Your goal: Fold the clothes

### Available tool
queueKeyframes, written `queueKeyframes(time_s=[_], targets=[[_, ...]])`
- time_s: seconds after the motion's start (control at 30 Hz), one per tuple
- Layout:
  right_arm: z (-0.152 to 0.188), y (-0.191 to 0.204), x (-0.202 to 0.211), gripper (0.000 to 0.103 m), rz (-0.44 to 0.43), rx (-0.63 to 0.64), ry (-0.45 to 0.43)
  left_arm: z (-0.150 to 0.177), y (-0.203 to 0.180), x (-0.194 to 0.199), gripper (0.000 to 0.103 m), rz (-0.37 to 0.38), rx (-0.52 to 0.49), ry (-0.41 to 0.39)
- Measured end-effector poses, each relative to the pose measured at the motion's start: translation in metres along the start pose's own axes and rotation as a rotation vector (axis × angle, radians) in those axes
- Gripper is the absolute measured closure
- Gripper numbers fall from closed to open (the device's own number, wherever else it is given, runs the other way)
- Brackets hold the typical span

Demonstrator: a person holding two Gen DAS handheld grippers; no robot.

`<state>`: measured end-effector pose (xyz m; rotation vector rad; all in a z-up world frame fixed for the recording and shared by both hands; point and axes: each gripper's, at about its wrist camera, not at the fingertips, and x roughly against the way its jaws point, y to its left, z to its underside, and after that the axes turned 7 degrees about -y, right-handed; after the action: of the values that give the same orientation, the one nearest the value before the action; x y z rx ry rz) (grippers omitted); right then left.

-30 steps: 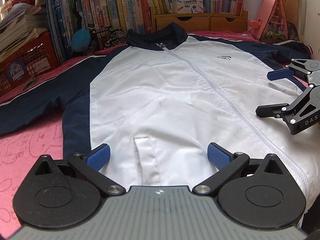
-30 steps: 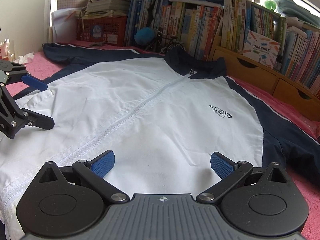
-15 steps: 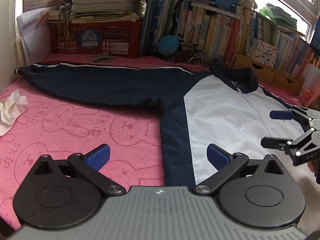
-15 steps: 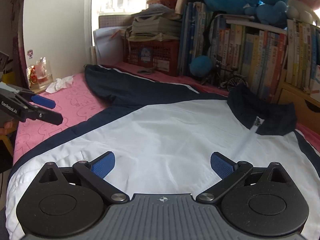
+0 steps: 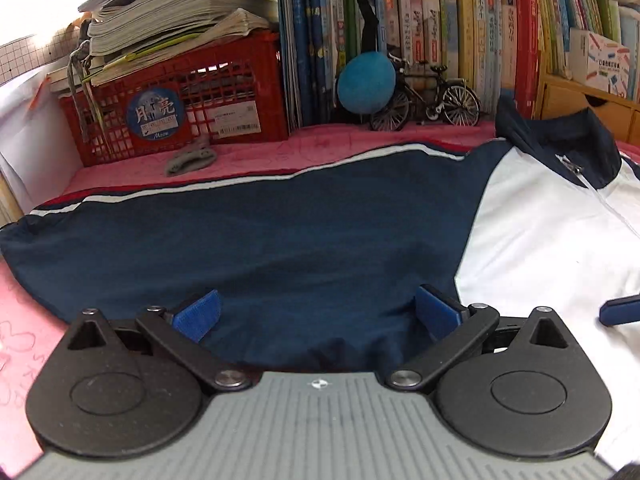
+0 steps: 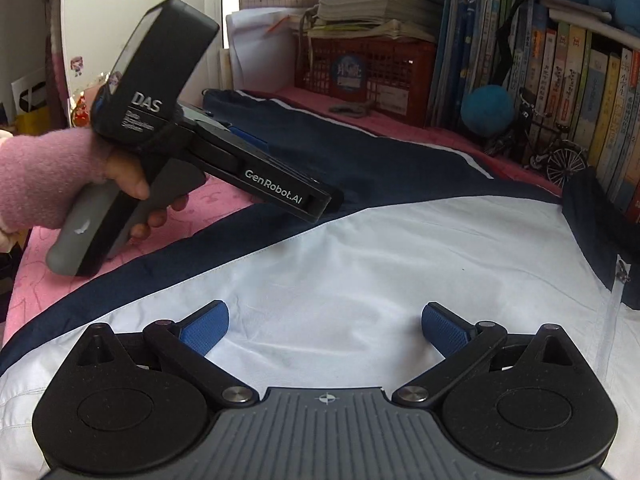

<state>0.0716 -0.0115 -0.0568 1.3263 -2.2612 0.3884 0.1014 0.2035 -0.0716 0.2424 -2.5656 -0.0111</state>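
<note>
A white jacket with navy sleeves and collar lies flat and zipped on a pink sheet. In the left wrist view its navy sleeve (image 5: 248, 248) stretches out to the left, and the white front (image 5: 540, 248) lies to the right. My left gripper (image 5: 318, 312) is open low over the sleeve near the armpit, with nothing between its blue pads (image 5: 198, 314). My right gripper (image 6: 326, 326) is open above the white front (image 6: 380, 264), also with nothing in it. The left gripper (image 6: 316, 196) appears there over the sleeve, held by a hand in a pink sleeve (image 6: 44, 176).
Along the back edge stand a red crate (image 5: 180, 108) stacked with papers, a row of books (image 5: 432, 32), a blue ball (image 5: 366, 82) and a model bicycle (image 5: 428, 100). A grey scrap (image 5: 190, 158) lies on the pink sheet (image 5: 24, 328). Wooden drawers (image 5: 580, 100) are at the right.
Both grippers have swung left. The left one moved from the jacket's hem to low over the navy sleeve, and the right one now faces the jacket's left half. Both stayed open.
</note>
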Motion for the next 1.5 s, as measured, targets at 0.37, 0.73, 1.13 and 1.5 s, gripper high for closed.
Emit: queueKeyframes(time_s=[0.37, 0.73, 1.13, 1.5], targets=[[0.000, -0.003, 0.004, 0.000, -0.005, -0.002, 0.001, -0.010, 0.152, -0.025, 0.000, -0.564, 0.098, 0.091], [-0.001, -0.003, 0.004, 0.000, -0.006, -0.003, 0.002, -0.048, 0.068, 0.028, 0.000, -0.118, -0.001, -0.052], [-0.003, -0.004, 0.004, 0.000, -0.007, -0.003, 0.004, -0.056, -0.023, -0.063, 0.000, 0.053, -0.098, 0.059], [-0.003, -0.004, 0.004, 0.000, -0.009, -0.003, 0.004, -0.075, 0.102, -0.117, 0.000, -0.496, 0.067, 0.134]])
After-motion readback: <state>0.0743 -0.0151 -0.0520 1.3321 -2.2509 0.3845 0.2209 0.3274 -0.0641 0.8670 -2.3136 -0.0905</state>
